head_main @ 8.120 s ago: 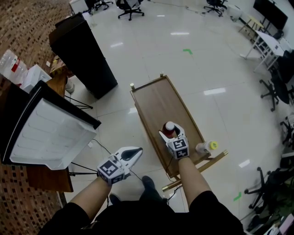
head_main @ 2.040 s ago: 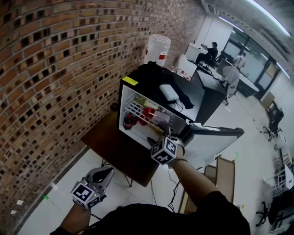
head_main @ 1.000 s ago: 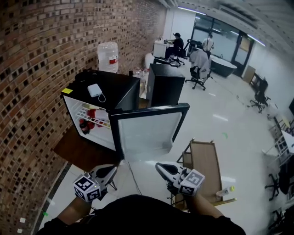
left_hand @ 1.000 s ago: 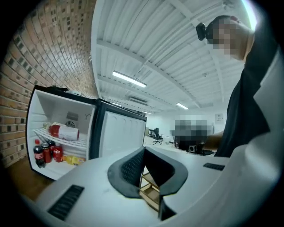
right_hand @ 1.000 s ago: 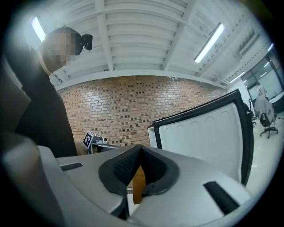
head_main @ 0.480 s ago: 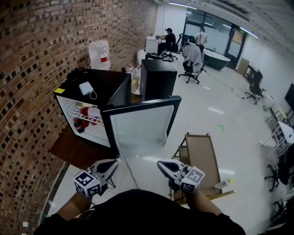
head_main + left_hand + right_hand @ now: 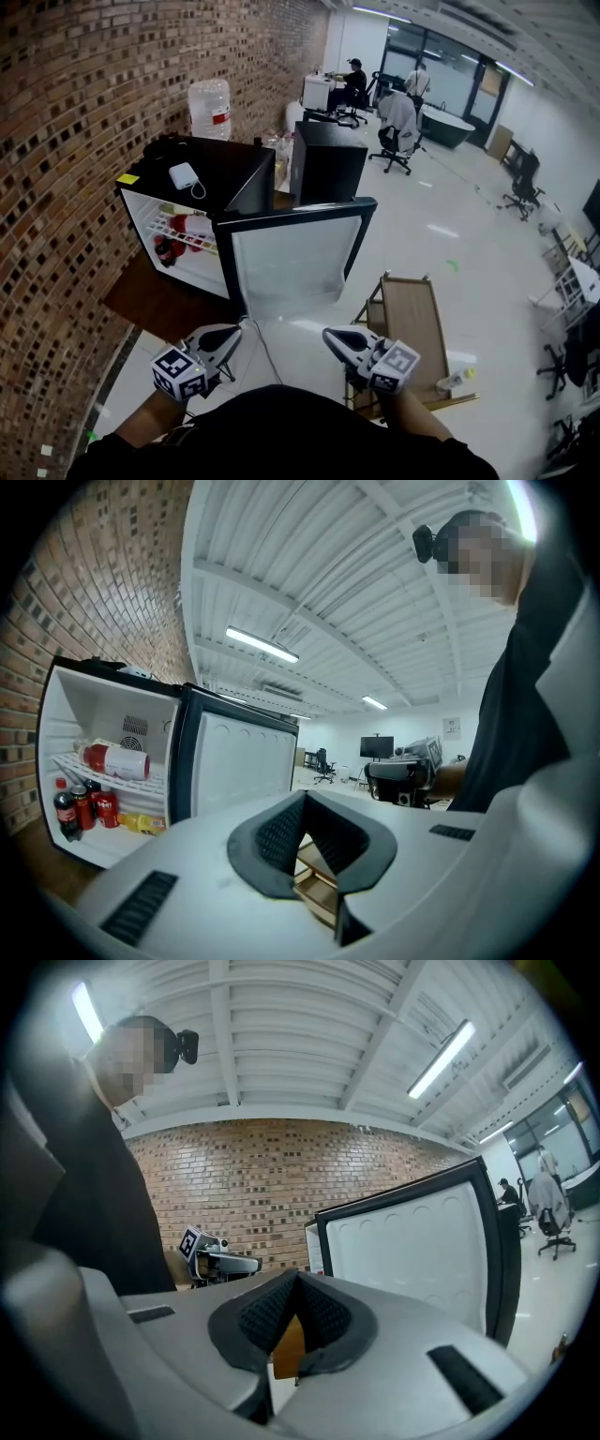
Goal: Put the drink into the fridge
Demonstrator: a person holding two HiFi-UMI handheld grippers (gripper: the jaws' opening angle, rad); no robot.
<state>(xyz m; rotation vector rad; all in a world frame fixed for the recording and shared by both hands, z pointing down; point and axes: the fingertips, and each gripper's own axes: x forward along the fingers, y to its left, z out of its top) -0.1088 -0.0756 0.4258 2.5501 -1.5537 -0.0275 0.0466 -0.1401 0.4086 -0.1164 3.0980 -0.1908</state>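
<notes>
The small black fridge (image 7: 202, 169) stands open on a low wooden table by the brick wall, its door (image 7: 295, 258) swung toward me. A drink bottle with a red and white label (image 7: 117, 759) lies on the upper wire shelf. Dark cola bottles (image 7: 73, 808) stand below it. My left gripper (image 7: 228, 335) is shut and empty, low near my body. My right gripper (image 7: 330, 334) is also shut and empty, level with the left and well short of the fridge. Each gripper view shows the other gripper: the right gripper (image 7: 404, 768) and the left gripper (image 7: 220, 1258).
A wooden cart (image 7: 412, 319) stands to my right, with a yellow-capped bottle (image 7: 455, 378) lying at its near end. A black cabinet (image 7: 326, 159) and a large water jug (image 7: 209, 108) stand behind the fridge. People sit at desks far back.
Two seconds ago my right gripper was at the fridge shelf; now it hangs empty near my body. Over the last second both grippers have barely moved.
</notes>
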